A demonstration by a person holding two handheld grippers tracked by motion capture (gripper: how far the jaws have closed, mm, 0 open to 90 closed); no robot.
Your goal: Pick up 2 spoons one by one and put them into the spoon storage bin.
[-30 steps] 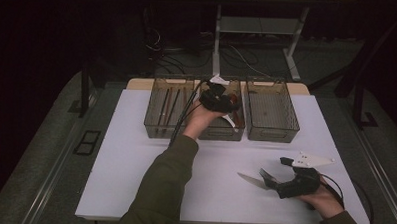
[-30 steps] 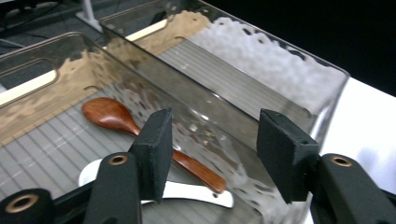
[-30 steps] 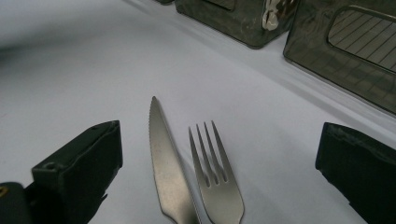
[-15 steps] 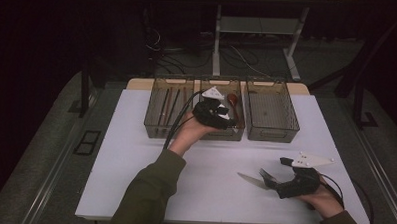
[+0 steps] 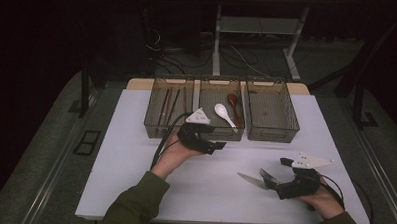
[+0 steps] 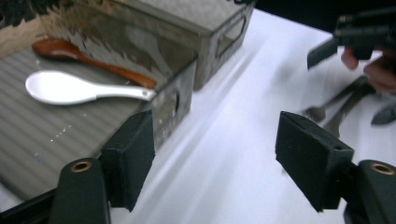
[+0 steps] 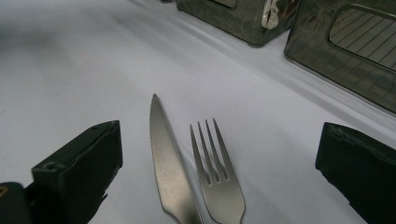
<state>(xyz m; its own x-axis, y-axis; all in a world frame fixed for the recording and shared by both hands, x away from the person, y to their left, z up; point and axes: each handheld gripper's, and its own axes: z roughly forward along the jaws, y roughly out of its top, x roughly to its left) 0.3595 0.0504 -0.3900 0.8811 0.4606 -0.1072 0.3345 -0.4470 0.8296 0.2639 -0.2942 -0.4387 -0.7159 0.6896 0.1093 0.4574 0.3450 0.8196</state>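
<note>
The left hand-held gripper [image 5: 220, 144] is seen with jaws just opened wide and nothing between them, in front of the middle bin [image 5: 220, 134], where a white spoon [image 5: 224, 114] and a wooden spoon [image 5: 234, 104] lie. The right hand-held gripper [image 5: 270, 180] is held wide open and empty over the knife [image 7: 167, 163] and fork [image 7: 218, 179], which lie just beside each other on the bench [image 5: 135, 155]. One piece is best straddled alone and the pads closed on its handle, so that its neighbour is not dragged.
</note>
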